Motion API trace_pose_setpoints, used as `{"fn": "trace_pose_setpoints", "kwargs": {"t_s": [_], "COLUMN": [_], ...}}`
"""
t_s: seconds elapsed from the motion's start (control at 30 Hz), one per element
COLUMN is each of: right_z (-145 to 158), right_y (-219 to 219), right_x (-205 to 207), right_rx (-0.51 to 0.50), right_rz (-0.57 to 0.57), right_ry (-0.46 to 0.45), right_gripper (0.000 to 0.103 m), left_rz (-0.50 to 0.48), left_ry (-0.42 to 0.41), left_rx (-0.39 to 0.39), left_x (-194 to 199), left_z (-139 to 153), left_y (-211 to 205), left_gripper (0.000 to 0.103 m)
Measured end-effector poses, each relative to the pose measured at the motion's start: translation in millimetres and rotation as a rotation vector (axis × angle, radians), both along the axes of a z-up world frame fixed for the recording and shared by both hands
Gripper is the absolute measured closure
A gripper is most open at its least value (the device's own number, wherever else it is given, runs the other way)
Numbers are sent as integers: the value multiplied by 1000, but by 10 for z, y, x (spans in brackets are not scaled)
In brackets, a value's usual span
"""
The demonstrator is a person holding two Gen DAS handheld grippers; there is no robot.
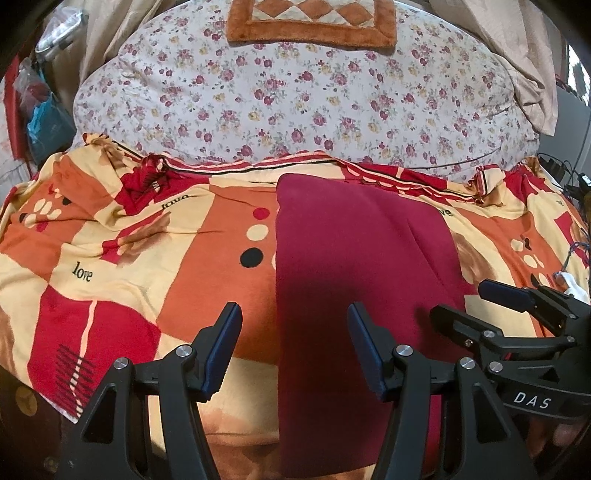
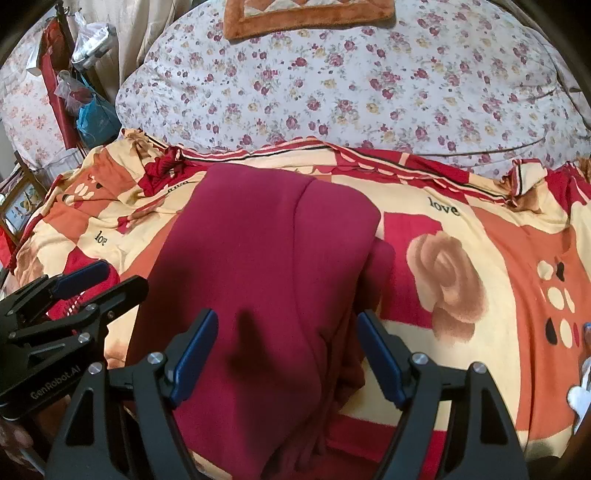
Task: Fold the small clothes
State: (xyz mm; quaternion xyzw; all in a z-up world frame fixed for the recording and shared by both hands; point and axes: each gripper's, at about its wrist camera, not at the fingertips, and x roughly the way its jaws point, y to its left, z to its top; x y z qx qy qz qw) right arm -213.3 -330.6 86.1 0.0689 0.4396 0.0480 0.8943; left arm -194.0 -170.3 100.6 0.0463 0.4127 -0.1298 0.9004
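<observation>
A dark red garment (image 1: 351, 240) (image 2: 258, 240) lies folded into a long strip on the patterned bedspread (image 1: 110, 258) (image 2: 498, 258), running away from me. My left gripper (image 1: 293, 325) hovers open over the garment's left edge near its close end, its blue pads apart with nothing pressed between them. My right gripper (image 2: 286, 332) stands open above the garment's right side, where a narrower layer sticks out beneath the top fold. Each gripper shows in the other's view, the right gripper (image 1: 476, 301) at the right and the left gripper (image 2: 107, 282) at the left.
A large floral quilt (image 1: 295, 103) (image 2: 369, 85) bulges behind the bedspread, with an orange-brown mat (image 1: 310, 26) on top. Plastic bags (image 2: 88, 107) and clutter hang at the far left. Cables (image 1: 569, 177) lie at the right edge of the bed.
</observation>
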Motion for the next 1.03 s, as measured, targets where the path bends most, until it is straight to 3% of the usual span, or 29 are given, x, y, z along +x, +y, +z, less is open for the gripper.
{"fn": "trace_pose_setpoints", "kwargs": {"t_s": [0.8,1.03], "right_z": [-74,-117], "right_y": [19,-73], "right_x": [116,175], "right_rx": [6,18], "right_rz": [-5,-10], "right_ry": [21,21], "right_gripper": [22,22], "left_rz": [-5,-21], "left_ry": [34,64], "left_rx": [2,-52], "left_x": [130,250], "left_z": [-68,-106], "left_y": [-33,31], "left_gripper": [64,64]}}
